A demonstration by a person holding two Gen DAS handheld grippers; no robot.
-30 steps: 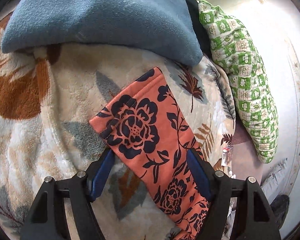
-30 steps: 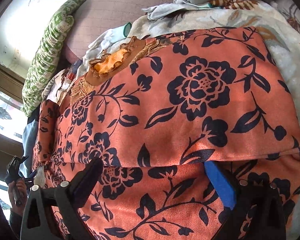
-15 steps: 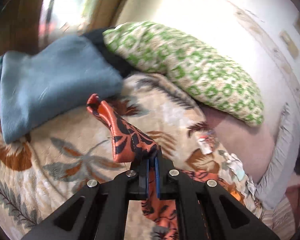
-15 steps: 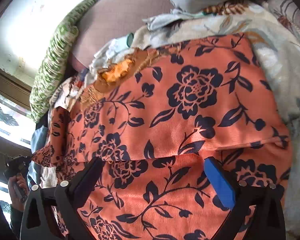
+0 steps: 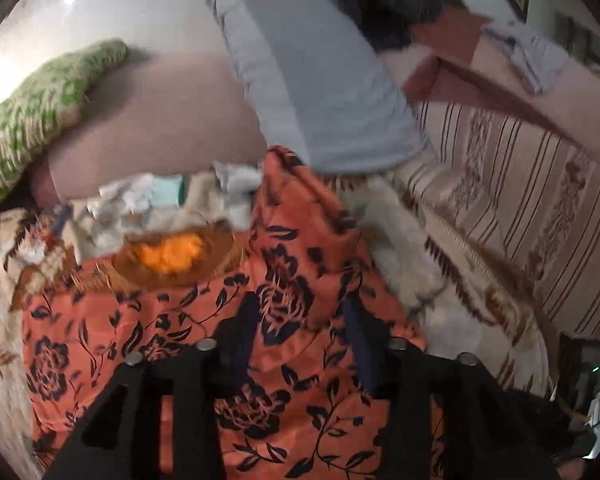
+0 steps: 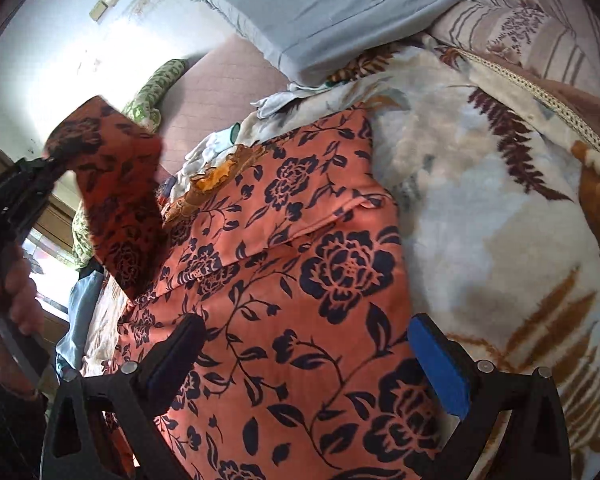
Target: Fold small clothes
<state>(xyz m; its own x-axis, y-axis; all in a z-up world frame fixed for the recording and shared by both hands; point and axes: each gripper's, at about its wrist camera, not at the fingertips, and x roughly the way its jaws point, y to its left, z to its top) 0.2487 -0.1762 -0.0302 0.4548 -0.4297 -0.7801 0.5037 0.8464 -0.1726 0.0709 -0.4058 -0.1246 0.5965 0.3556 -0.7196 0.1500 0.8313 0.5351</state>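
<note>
Bedding fills both views: a plush leaf-print blanket (image 6: 480, 216) spread on a bed, with a pale blue pillow (image 5: 320, 92) and a green-and-white patterned cushion (image 5: 40, 112) against the white wall.

From the left wrist, blurred by motion, the orange floral garment (image 5: 292, 280) lies across the blanket, one strip of it running up between the fingers of the left gripper (image 5: 300, 344). Its jaws are opening, and the cloth sits between the pads; whether they press it, I cannot tell here. Small pale clothes (image 5: 132, 200) are heaped beyond the garment, beside a striped cover (image 5: 520, 200).

From the right wrist, the right gripper (image 6: 304, 364) hovers wide apart over the flat part of the garment (image 6: 300, 280), gripping nothing. At the left edge a hand (image 6: 16, 296) holds the left gripper (image 6: 40, 168), and a flap of the orange cloth hangs lifted from its tip.

No readable writing or labels appear anywhere.
</note>
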